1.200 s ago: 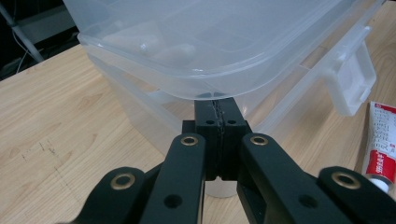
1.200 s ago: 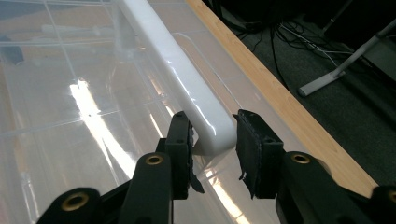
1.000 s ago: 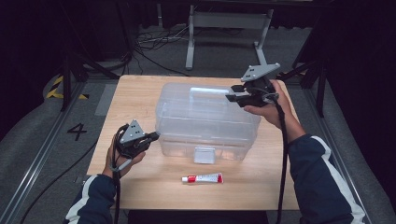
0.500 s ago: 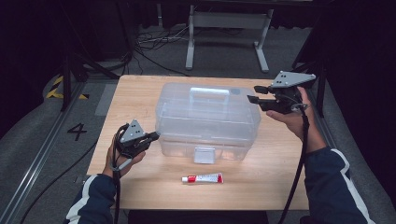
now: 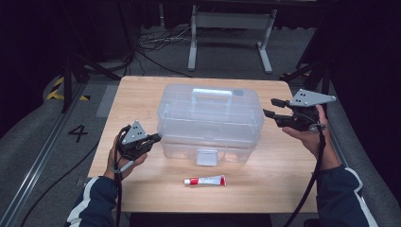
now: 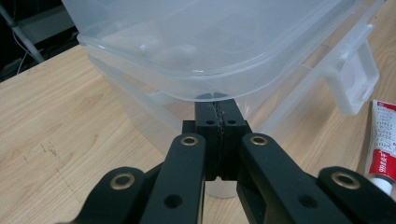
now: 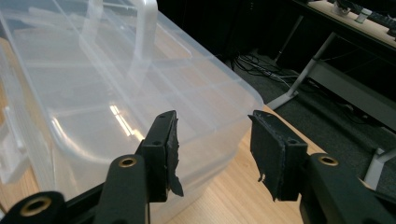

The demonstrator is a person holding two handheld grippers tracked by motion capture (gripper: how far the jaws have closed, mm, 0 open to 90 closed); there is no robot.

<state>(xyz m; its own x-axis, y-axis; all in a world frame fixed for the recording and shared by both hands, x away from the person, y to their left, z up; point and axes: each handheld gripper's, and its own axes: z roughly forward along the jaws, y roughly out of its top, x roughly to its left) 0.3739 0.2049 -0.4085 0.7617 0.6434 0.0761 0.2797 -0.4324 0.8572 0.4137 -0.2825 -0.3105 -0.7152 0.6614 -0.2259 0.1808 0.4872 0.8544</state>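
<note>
Tabletop (image 5: pixel 142 99): pale wood, carrying the box in the middle and the tube near your edge.
Box (image 5: pixel 210 124): clear plastic, lid down, handle on top, white latch (image 5: pixel 207 156) on the face toward you. It sits between your two hands.
Left tongs (image 5: pixel 157 137): jaws shut tight with nothing in them; in the left gripper view the closed tips sit just under the lid's rim at the box's left end (image 6: pixel 219 109). Whether they touch the plastic you cannot tell from here.
Right tongs (image 5: pixel 271 108): about half open and empty, jaws having just been widening, held off the box's right end with a gap between. In the right gripper view the box corner lies ahead of the pads (image 7: pixel 170 140).
Tube (image 5: pixel 205 180): small, red and white, lying flat in front of the latch, apart from the box.
Step in hand: likely squaring up to the box from both ends.
How to do it well: bring the right tongs in level with the rim, matching the left side's height, so the box does not skid sideways. Keep both hands clear of the tube.
</note>
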